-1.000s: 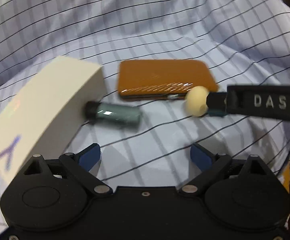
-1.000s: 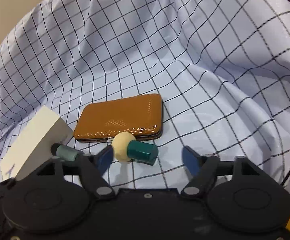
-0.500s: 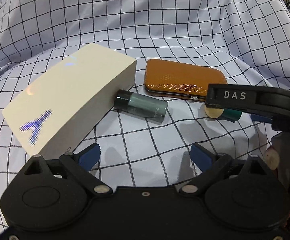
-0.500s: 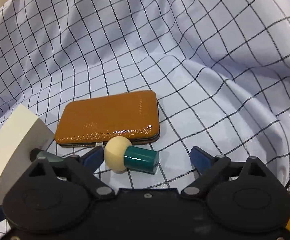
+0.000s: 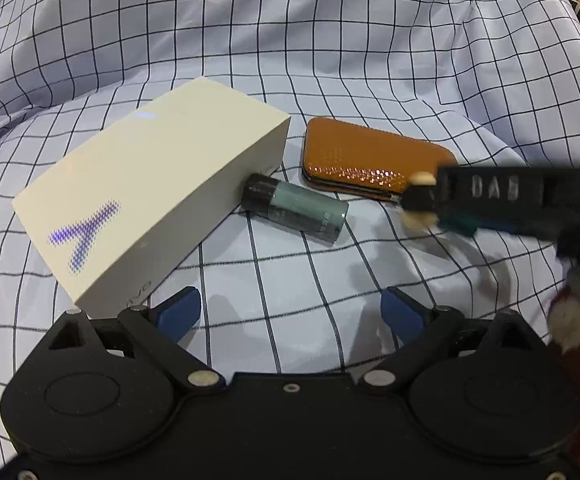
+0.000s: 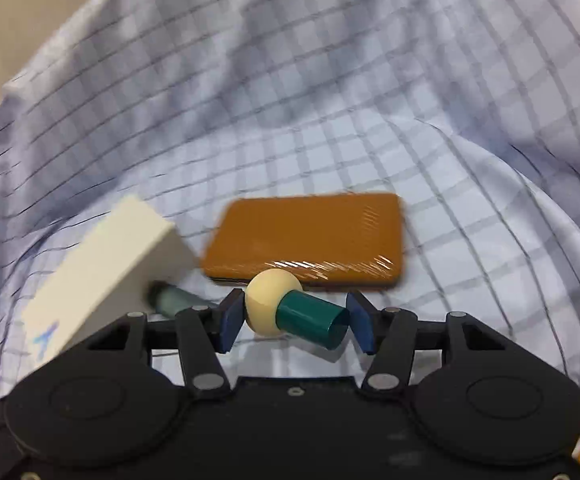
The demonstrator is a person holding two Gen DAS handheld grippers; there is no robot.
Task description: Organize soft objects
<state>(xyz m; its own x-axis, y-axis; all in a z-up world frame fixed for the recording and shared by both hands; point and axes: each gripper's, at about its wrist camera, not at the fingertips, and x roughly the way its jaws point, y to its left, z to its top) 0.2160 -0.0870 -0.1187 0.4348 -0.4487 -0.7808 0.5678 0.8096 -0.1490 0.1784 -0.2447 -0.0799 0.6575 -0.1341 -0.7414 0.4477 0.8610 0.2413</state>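
Even indoor light, fisheye bending, right wrist view motion-blurred.

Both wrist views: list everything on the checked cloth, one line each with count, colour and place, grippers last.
Cloth: one, pale blue with dark checks, rumpled, under everything.
Box: one, cream with a blue mark, left side of the cloth.
Tube: one, grey-green with a black cap, lying with its cap end against the box.
Case: one, glossy tan, flat, right of the box.
Stamp: one, cream ball on a dark green cylinder, in front of the case, between the right gripper's pads.
Left gripper: black with blue pads, open, nothing between them.
Right gripper: black with blue pads, jaws just closing, pads at the stamp's two ends.
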